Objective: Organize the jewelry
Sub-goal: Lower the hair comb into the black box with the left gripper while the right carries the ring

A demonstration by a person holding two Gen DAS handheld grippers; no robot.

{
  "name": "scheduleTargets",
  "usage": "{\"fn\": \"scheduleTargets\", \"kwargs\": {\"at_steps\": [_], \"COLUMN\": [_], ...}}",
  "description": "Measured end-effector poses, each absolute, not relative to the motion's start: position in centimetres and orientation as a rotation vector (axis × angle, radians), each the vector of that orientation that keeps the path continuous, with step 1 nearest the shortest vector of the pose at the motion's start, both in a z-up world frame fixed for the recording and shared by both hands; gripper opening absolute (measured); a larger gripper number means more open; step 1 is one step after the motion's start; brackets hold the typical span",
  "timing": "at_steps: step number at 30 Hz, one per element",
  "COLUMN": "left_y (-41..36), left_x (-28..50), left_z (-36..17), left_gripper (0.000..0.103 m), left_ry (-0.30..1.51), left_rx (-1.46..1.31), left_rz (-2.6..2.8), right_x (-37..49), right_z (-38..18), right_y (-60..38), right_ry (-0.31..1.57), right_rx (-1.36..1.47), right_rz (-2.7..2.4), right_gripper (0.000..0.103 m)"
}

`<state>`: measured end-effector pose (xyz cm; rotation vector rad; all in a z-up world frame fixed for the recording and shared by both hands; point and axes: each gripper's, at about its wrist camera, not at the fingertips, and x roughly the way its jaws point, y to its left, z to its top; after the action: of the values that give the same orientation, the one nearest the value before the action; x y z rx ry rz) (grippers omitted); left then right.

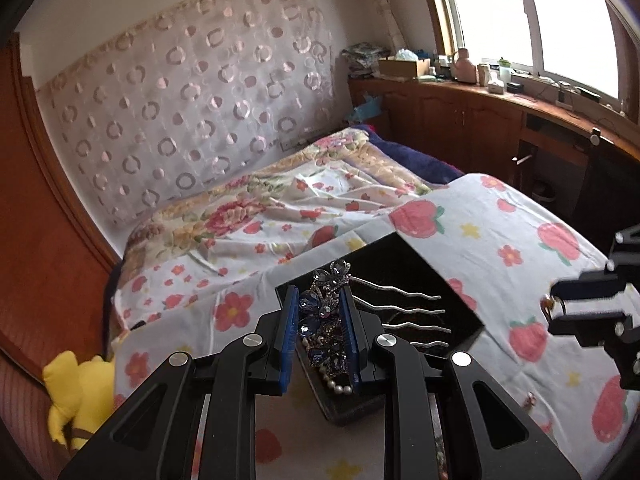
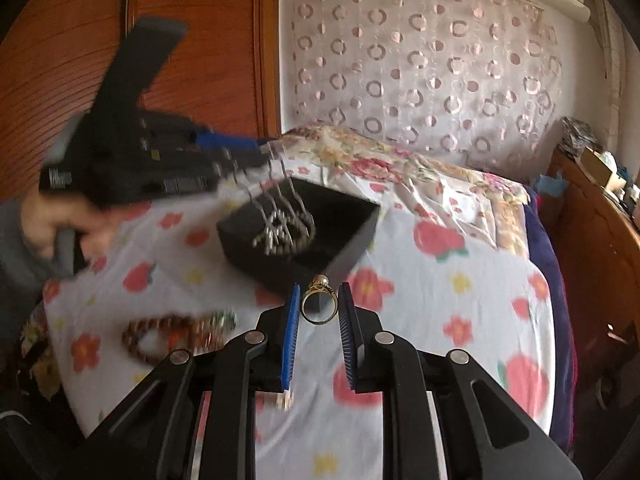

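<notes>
My left gripper [image 1: 320,312] is shut on a blue jewelled hair comb [image 1: 325,312] with silver wavy prongs, held just above an open black box [image 1: 420,268] on the bed. A string of pearls [image 1: 338,388] lies in the box below it. My right gripper [image 2: 319,308] is shut on a gold ring with a pearl [image 2: 318,300], in front of the black box [image 2: 352,236]. The left gripper [image 2: 224,156] and the comb's prongs [image 2: 280,212] show blurred over the box. In the left wrist view the right gripper [image 1: 560,304] is at the far right with the ring.
A brown beaded bracelet [image 2: 160,336] lies on the strawberry-print sheet [image 2: 440,304] at the left. A yellow plush toy [image 1: 76,392] sits by the wooden bed frame. A cluttered wooden counter [image 1: 480,92] runs under the window on the right.
</notes>
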<state>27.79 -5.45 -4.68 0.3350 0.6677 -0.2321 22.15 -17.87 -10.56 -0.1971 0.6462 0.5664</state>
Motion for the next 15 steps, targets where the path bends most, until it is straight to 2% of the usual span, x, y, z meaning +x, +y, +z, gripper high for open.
{"fn": "scheduleTargets", "kwargs": {"at_steps": [6, 12, 14, 15], "left_y": [-4.5, -2.8, -2.1, -1.7], "left_x": [29.4, 29.6, 29.4, 29.2], "left_z": [-7.6, -8.0, -7.7, -7.6], "left_gripper": [0.019, 0.022, 0.027, 0.032], "left_ry": [0.722, 0.720, 0.714, 0.709], "left_rx": [0.319, 0.245, 0.222, 0.206], "left_rz": [-0.237, -0.242, -0.238, -0.239], "right_x": [26.3, 29.8, 30.6, 31.0], "right_z": [-10.8, -12.0, -12.2, -12.3], "right_y": [-16.5, -14.8, -14.1, -13.8], "right_ry": [0.654, 0.681, 0.685, 0.688], "right_rx": [-0.188, -0.183, -0.179, -0.179], "right_rz": [0.597, 0.634, 0.647, 0.651], "right_gripper": [0.022, 0.022, 0.022, 0.022]}}
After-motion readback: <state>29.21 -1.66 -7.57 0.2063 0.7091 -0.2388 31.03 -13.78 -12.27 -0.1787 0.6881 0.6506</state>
